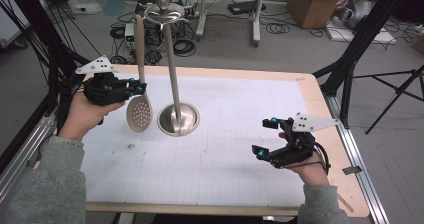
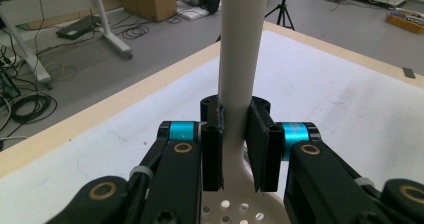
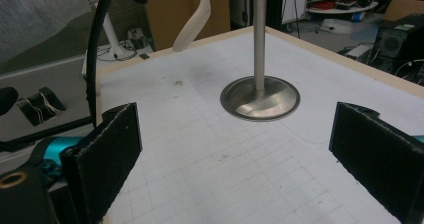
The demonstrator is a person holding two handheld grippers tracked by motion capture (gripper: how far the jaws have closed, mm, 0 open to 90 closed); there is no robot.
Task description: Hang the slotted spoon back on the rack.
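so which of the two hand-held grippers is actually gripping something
The left hand-held gripper: its jaws are clamped on the beige slotted spoon just above the bowl. The right hand-held gripper stands open over the mat.

Spoon (image 2: pixel 239 49) handle: its top is cut off by the frame edge above the fingers (image 2: pixel 212 149) in the left gripper view.
Spoon bowl: mostly cut off below those fingers.
Stand (image 3: pixel 259 34) top: cut off beyond the right fingers (image 3: pixel 107 149).
Speck (image 1: pixel 131 146) on desk (image 1: pixel 310 91): too small to tell.
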